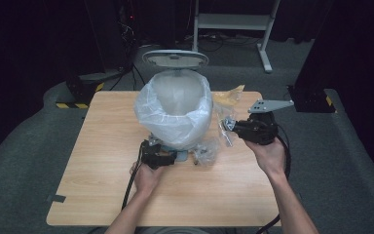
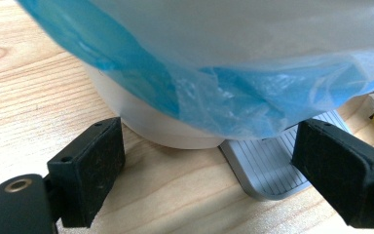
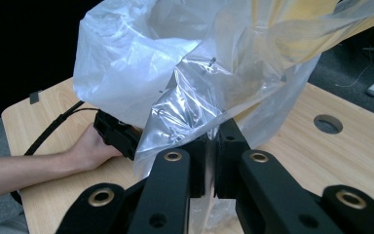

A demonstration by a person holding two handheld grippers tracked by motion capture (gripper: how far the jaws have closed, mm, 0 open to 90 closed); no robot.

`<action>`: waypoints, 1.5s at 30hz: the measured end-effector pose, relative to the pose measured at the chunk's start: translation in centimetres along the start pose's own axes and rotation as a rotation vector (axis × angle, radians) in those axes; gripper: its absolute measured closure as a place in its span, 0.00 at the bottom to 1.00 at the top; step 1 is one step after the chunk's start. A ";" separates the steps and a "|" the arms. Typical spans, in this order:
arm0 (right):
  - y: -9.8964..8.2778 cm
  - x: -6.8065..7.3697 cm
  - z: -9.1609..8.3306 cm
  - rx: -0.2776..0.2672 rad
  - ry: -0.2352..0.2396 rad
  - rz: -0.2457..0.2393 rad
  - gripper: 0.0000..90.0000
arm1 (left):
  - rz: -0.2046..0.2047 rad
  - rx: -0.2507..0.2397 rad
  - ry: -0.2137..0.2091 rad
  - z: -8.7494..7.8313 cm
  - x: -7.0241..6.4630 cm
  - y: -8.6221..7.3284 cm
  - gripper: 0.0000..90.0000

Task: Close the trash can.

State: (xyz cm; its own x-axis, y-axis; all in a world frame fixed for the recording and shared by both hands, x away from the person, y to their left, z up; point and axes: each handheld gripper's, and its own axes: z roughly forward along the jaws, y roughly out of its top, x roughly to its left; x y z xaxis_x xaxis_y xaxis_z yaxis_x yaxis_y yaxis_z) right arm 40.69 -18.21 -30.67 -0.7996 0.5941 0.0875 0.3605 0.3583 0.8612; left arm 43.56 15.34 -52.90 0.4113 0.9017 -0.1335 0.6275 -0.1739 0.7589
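A clear plastic wrapper (image 1: 225, 127) hangs crumpled and glossy just right of the bin, lifted off the tabletop, with its lower folds trailing toward a second crinkled clear piece (image 1: 205, 153) lying on the wood near the bin's foot. In the right gripper view the wrapper (image 3: 195, 109) is pinched at one fold and rises upward in creased, see-through sheets (a yellowish tint shows through its upper part). The small white pedal bin (image 1: 174, 109) stands upright at the middle of the table, lid raised, lined with a translucent bag (image 1: 148, 109) folded over its rim; its grey ribbed pedal (image 2: 272, 163) juts forward at the base.
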 end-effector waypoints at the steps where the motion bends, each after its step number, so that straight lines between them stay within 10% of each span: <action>1: 0.1 0.0 0.0 -0.003 0.001 -0.001 0.95 | 0.000 0.000 0.000 0.0 0.0 0.0 0.13; 45: 7.4 0.1 5.9 0.044 0.199 0.018 0.95 | -0.001 0.000 0.001 0.0 0.0 0.0 0.14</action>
State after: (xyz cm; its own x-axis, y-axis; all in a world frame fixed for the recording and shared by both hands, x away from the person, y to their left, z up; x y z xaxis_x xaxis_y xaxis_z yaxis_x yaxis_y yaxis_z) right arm 46.17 -11.21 -27.22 -0.8704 0.4484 0.2034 0.3926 0.3827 0.8363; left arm 43.56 15.33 -52.90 0.4103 0.9021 -0.1333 0.6279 -0.1735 0.7587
